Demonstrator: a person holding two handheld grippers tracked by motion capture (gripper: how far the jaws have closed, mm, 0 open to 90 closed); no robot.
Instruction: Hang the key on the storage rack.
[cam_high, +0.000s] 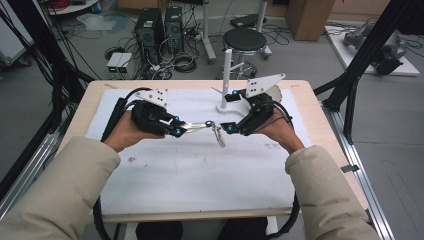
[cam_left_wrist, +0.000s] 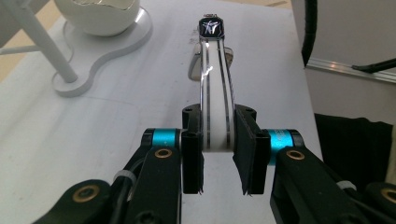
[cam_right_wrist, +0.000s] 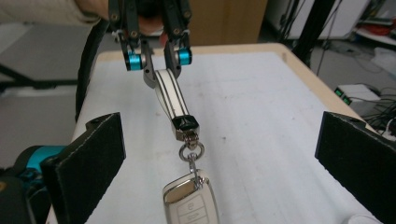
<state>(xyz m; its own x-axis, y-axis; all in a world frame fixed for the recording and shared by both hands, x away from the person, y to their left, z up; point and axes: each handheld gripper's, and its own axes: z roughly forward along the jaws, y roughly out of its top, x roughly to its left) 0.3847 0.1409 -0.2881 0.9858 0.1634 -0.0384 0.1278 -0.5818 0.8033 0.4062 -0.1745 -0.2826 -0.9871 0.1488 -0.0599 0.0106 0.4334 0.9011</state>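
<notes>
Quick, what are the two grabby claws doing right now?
Left gripper: closed on the white strap of the keychain, car key fob dangling from it.
Right gripper: wide open, holding nothing, jaws either side of the fob.

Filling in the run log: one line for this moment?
left gripper: shut on strap | car key: hangs below | right gripper: open, near key | stand: behind

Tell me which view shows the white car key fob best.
The right gripper view: the white car key fob hangs close, buttons facing the camera. The high view shows it small and blurred; in the left gripper view the white striped strap mostly hides it.
</notes>
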